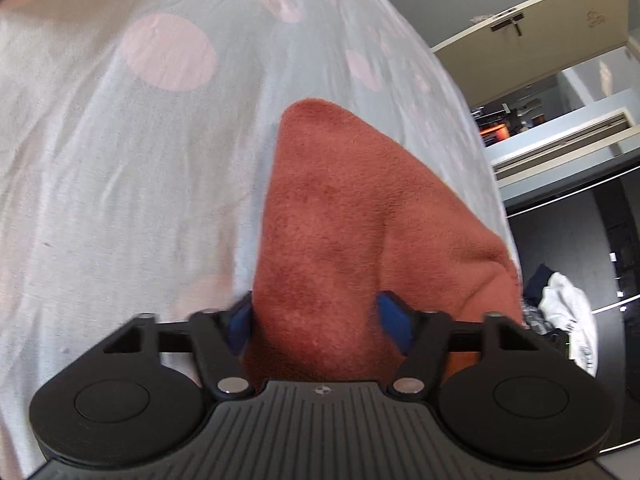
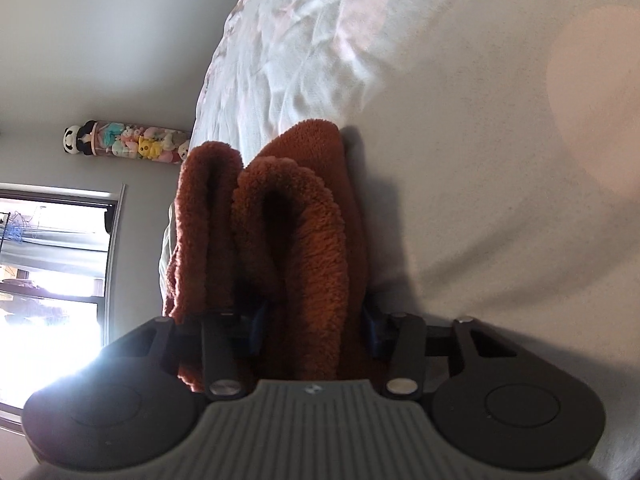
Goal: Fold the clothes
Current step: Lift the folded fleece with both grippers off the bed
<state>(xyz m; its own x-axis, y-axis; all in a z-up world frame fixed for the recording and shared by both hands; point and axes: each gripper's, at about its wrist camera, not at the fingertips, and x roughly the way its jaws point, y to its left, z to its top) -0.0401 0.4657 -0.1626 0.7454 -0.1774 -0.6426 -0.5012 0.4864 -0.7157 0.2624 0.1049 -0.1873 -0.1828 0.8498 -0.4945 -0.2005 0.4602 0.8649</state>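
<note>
Both the left gripper [image 1: 316, 320] and the right gripper [image 2: 314, 330] had their jaws clamped on a rust-coloured fleece garment [image 1: 344, 216], bunched in folds over the spotted bed sheet [image 1: 120, 168], apparently mid-fold, with laying it flat likely next.

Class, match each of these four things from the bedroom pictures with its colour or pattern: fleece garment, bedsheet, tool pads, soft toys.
Things:
1. fleece garment
2. bedsheet
3. pads of the left tool
4. soft toys

Descriptions:
A. blue
B. rust orange
C. many pastel colours
D. pale with pink dots

Pairs: 1-B, 2-D, 3-A, 4-C.
</note>
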